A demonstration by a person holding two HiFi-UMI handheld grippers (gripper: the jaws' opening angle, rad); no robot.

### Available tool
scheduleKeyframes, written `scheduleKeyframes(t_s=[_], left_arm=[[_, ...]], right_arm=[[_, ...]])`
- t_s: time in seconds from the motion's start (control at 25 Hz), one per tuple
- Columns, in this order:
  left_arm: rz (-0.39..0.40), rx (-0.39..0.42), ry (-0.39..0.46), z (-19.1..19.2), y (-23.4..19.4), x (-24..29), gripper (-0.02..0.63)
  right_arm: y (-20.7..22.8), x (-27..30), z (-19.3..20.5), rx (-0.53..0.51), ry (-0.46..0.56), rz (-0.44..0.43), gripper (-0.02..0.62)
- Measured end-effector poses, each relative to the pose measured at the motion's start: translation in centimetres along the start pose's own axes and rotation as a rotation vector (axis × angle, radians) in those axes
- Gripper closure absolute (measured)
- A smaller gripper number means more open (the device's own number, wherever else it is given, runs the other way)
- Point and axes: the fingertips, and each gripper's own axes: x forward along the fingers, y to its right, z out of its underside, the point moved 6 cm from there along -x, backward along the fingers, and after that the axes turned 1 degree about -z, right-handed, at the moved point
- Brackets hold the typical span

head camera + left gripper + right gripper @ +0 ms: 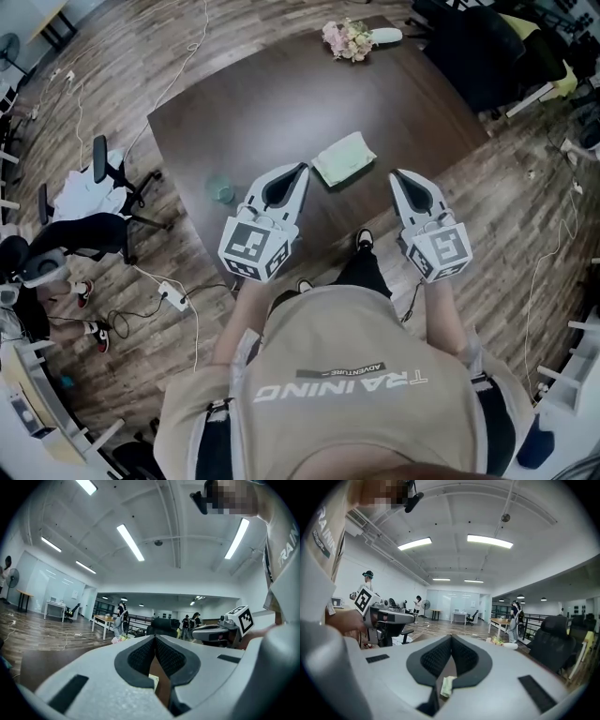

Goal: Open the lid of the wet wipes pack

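Head view: we log left gripper at wet wipes pack's 8 o'clock, right gripper at 4 o'clock; both grippers' fingers clenched, empty.

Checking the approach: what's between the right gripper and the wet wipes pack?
Only bare table, as the head view shows, between right gripper and wet wipes pack.

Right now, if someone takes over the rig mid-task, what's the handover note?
Left gripper: jaws shut, empty, just left of the pack.
Right gripper: jaws shut, empty, just right of the pack.
Wet wipes pack: flat on the brown table, between the two gripper tips, touched by neither.
Done: nothing. The lid looks flat and closed, but it is too small to be sure.
Left: open a gripper, steady the pack, lift the lid.
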Motion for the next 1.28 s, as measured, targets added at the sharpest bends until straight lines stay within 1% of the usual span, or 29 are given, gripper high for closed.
scheduleKeyframes(t_s=[0.16, 0.28, 0.4, 0.52, 0.64, 0.76, 1.0, 1.16, 1.28], left_arm=[[-0.034, 0.005, -0.018, 0.2, -0.7, 2.2, 0.597], [-0.074, -0.006, -0.03, 0.2, -1.4, 4.7, 0.597], [-0.096, -0.006, -0.04, -0.3, -1.6, 7.8, 0.597], [-0.139, 0.001, -0.058, -0.5, -1.9, 10.9, 0.597], [-0.184, -0.012, -0.081, -0.3, -2.5, 14.0, 0.597], [-0.231, -0.018, -0.11, 0.0, -2.8, 17.0, 0.597], [-0.343, -0.027, -0.119, -0.3, -3.0, 21.2, 0.597], [-0.419, 0.009, -0.148, -0.2, -3.0, 23.7, 0.597], [-0.446, 0.032, -0.178, 0.0, -2.6, 25.2, 0.597]], right_arm=[[2.2, 2.7, 0.6, 0.006, 0.004, -0.053, 0.581], [4.6, 4.9, 0.8, -0.028, -0.008, -0.11, 0.581], [7.8, 6.7, 0.7, -0.052, -0.01, -0.159, 0.581], [11.0, 8.5, 1.3, -0.028, -0.011, -0.204, 0.581], [14.0, 10.5, 2.3, 0.003, -0.029, -0.251, 0.581], [17.1, 12.5, 3.2, 0.022, -0.042, -0.318, 0.581], [21.8, 15.8, 4.6, 0.074, -0.063, -0.48, 0.581], [24.1, 18.1, 5.3, 0.05, -0.075, -0.574, 0.581], [25.1, 19.5, 5.9, 0.039, -0.092, -0.636, 0.581]])
